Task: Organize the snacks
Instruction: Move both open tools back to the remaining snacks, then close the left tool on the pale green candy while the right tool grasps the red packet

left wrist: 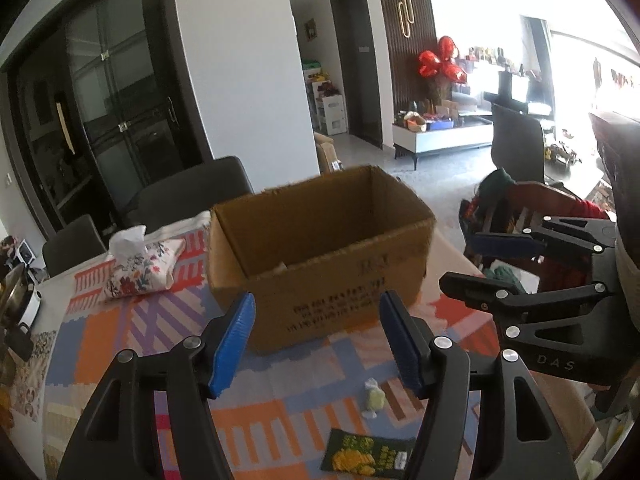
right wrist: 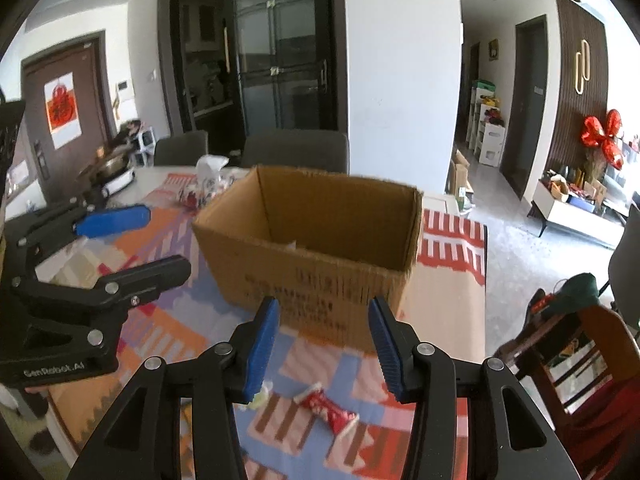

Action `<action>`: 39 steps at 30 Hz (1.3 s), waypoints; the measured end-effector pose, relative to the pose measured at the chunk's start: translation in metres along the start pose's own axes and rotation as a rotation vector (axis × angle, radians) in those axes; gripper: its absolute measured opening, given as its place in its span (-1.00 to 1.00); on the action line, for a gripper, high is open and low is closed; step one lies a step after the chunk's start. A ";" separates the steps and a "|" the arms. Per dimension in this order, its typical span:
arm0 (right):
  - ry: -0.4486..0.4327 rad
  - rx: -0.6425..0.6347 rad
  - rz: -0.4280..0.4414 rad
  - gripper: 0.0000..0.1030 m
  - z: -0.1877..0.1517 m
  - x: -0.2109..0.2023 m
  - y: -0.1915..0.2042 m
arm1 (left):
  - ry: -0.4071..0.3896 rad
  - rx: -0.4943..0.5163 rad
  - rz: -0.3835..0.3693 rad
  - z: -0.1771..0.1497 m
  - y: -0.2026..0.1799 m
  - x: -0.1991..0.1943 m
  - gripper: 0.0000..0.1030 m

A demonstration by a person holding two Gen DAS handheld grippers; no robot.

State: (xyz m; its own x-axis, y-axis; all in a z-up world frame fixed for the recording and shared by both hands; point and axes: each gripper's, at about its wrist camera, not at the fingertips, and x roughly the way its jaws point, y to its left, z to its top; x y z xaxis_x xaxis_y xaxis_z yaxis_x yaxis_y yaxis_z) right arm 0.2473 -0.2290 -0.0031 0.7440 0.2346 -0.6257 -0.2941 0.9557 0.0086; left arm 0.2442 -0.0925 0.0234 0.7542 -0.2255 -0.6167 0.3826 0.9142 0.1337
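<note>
**Two Grippers Hover Before Open Carton on Patterned Bench**

Left wrist view: the left gripper (left wrist: 318, 344), black with blue ribbed pads, stands with its jaws partly open and nothing between them, above a bench (left wrist: 120, 340) covered in an orange, blue and pink patterned cloth. Just beyond sits an open brown cardboard box (left wrist: 320, 256) printed with dark lettering too blurred to read. Nearer the camera lie a small pale yellow wrapped sweet (left wrist: 374, 396) and a dark green snack packet with yellow pictures (left wrist: 366, 454), its writing illegible. At right, the right gripper (left wrist: 480, 256) shows side-on, jaws apart and empty, the letters "DAS" on its body. A floral fabric tissue pouch (left wrist: 140, 268) rests left of the box.

Right wrist view: the right gripper (right wrist: 324, 344) holds its jaws partly open and empty in front of the same cardboard box (right wrist: 312, 240). Below them on the cloth lie a red and white wrapped snack (right wrist: 326, 410) and the pale sweet (right wrist: 260, 396), partly hidden by the left pad. The left gripper (right wrist: 160, 240), marked "GenRobot.AI", is at left, jaws apart. A red paper decoration hangs on the brown door (right wrist: 62, 108).
</note>
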 end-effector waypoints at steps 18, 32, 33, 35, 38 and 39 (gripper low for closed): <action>0.183 -0.050 0.033 -0.08 -0.063 0.031 -0.001 | 0.208 -0.014 -0.099 -0.062 -0.030 0.045 0.23; 0.326 -0.115 0.027 -0.08 -0.089 0.080 -0.001 | 0.358 -0.049 -0.159 -0.091 -0.030 0.100 0.12; 0.334 -0.124 0.030 -0.08 -0.090 0.084 0.000 | 0.363 -0.053 -0.160 -0.091 -0.030 0.102 0.09; 0.345 -0.136 0.028 -0.08 -0.091 0.089 0.001 | 0.370 -0.058 -0.164 -0.092 -0.031 0.106 0.06; 0.352 -0.142 0.033 -0.08 -0.092 0.096 0.002 | 0.378 -0.060 -0.171 -0.092 -0.033 0.111 -0.01; 0.353 -0.150 0.032 -0.08 -0.092 0.098 0.004 | 0.380 -0.058 -0.172 -0.091 -0.034 0.112 -0.02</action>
State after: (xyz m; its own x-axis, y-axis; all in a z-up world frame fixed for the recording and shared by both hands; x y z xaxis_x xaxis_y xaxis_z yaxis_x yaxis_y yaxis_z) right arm 0.2643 -0.2188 -0.1359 0.4883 0.1634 -0.8572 -0.4178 0.9062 -0.0652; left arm 0.2672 -0.1186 -0.1212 0.4270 -0.2461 -0.8701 0.4467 0.8940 -0.0336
